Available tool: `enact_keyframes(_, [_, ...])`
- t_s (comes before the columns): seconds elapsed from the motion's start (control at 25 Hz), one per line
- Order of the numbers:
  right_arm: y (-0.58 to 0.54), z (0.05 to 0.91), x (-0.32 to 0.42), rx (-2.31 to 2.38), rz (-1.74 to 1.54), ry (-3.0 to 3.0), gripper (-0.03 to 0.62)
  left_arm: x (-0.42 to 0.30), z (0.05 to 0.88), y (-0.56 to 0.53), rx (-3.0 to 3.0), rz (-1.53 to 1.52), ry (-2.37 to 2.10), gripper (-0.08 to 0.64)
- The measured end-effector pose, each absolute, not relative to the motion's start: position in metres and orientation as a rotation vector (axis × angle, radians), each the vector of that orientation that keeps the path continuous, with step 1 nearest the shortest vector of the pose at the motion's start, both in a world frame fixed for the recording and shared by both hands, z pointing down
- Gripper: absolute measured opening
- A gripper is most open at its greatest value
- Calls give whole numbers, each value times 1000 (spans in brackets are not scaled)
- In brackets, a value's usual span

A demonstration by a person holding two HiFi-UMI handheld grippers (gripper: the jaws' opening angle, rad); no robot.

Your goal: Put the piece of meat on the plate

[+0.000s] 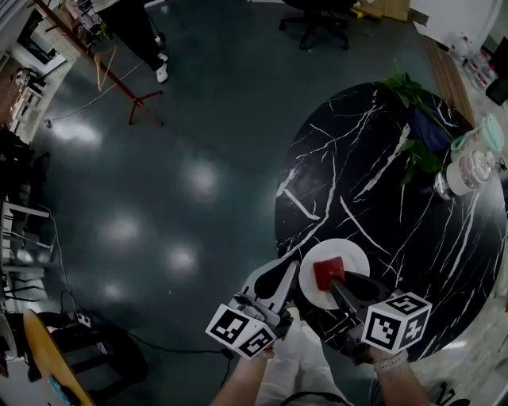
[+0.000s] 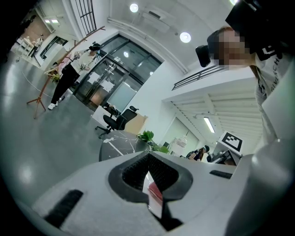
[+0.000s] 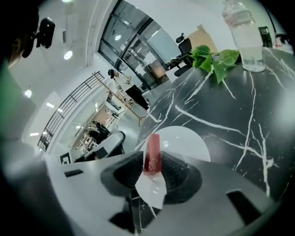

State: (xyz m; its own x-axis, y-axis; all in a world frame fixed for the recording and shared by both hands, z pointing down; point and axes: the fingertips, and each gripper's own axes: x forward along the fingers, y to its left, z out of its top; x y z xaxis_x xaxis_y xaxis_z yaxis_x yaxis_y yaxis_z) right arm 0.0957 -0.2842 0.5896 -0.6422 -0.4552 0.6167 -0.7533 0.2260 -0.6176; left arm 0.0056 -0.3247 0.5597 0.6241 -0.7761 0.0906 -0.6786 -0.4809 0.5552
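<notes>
The piece of meat [image 1: 327, 271] is a thin red slab. It stands on edge over the white plate [image 1: 353, 255] at the near rim of the black marble table [image 1: 381, 182]. My right gripper [image 1: 330, 281] reaches over the plate from the near side. In the right gripper view the meat [image 3: 152, 152] sits upright between the pads of the right gripper [image 3: 152, 174], touching both, with the plate [image 3: 186, 138] beneath. My left gripper [image 1: 290, 270] hangs just left of the plate, beyond the table edge, with its tips together and nothing held. Through the narrow slit of the left gripper [image 2: 148, 174], a sliver of red meat [image 2: 157, 193] shows.
A clear bottle [image 1: 459, 176] and a leafy green plant [image 1: 414, 93] stand at the table's far right side. Dark floor lies left of the table, with a red stand [image 1: 119, 79], an office chair [image 1: 317, 20] and a person's legs [image 1: 143, 36] farther off.
</notes>
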Motion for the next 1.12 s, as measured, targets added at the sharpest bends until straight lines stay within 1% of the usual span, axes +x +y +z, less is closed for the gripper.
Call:
enact_keyframes(0.24, [-281, 593, 104, 1144, 1113, -2170, 124, 6, 561, -322, 2293, -245, -1121, 9])
enact_keyframes(0.84, [-270, 565, 93, 1172, 1088, -2283, 126, 4, 546, -312, 2311, -250, -1099, 9])
enact_keyframes(0.88, [-269, 561, 94, 1180, 1086, -2291, 116, 5, 543, -311, 2315, -250, -1095, 9])
enact_keyframes(1.0, [-266, 550, 97, 1204, 1092, -2306, 47, 8, 533, -307, 2328, -247, -1083, 9])
enact_keyframes(1.12, [-261, 537, 99, 1207, 1059, -2317, 26, 11, 521, -302, 2335, -250, -1067, 9])
